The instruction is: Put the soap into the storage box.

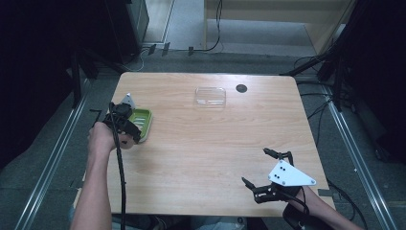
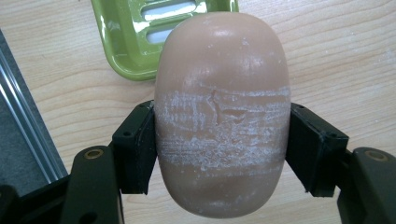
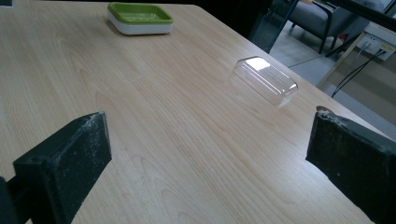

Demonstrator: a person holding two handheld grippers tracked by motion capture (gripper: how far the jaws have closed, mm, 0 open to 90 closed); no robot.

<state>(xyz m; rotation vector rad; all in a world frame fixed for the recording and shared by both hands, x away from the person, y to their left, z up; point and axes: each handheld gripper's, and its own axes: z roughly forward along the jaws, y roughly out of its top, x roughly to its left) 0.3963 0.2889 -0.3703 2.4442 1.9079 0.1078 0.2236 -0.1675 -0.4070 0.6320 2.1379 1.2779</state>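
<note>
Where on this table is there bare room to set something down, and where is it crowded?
The table is bare across its middle, between the green soap dish, the clear lid and the open right tool. It is crowded at the left edge, where the left tool holds the soap by the dish.

Scuffed, matt soap bar (image 2: 222, 126); glossy green dish (image 2: 133, 37), probably plastic; smooth wood-grain table (image 1: 201, 158).

A light wooden table (image 1: 206, 143) stands on grey floor (image 1: 43, 158), dark surroundings, cables (image 1: 218, 28) behind
</note>
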